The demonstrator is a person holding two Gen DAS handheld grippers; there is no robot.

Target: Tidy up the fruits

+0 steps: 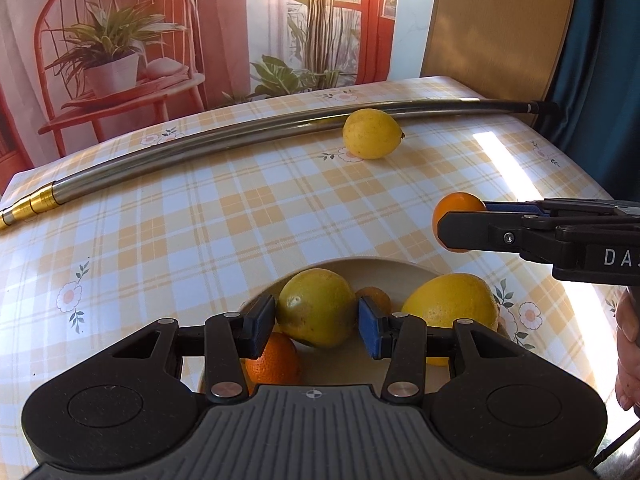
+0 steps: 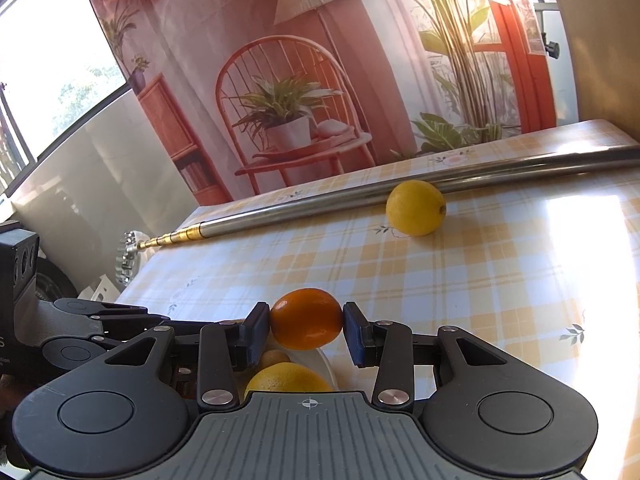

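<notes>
Orange fruit clamped in right gripper | left gripper pads touching yellow lemon

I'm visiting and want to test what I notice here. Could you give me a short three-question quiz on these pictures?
1. True or false: the right gripper holds a small round orange fruit.
2. Which fruit lies alone beside the long metal pole?
A. yellow lemon
B. banana
C. apple
3. Fill in: the left gripper hovers over the pale shallow ____.

Key: 1 true; 2 A; 3 bowl.
</notes>
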